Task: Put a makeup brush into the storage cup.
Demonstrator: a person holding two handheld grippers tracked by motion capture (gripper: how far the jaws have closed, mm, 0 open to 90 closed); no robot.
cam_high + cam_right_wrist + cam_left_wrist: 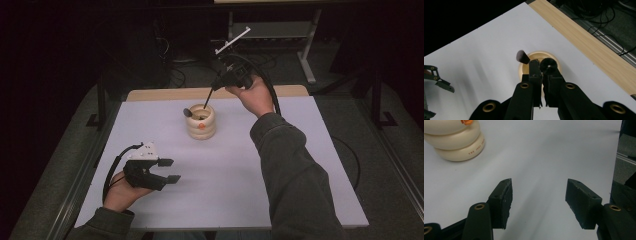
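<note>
Right gripper (216,86), jaws clamping a slim black brush (209,98) by its handle, is holding it tilted over the cream ribbed ceramic pot (201,125), lower end inside the mouth. A second dark-tufted brush (188,112) is leaning in the pot. Left gripper (170,170) is resting on the white table (250,165), jaws wide, gripping nothing.

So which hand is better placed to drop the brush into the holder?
Right. Its tongs are shut on the brush directly above the cream holder; the left tongs sit open and empty, well away near the table's front.
</note>
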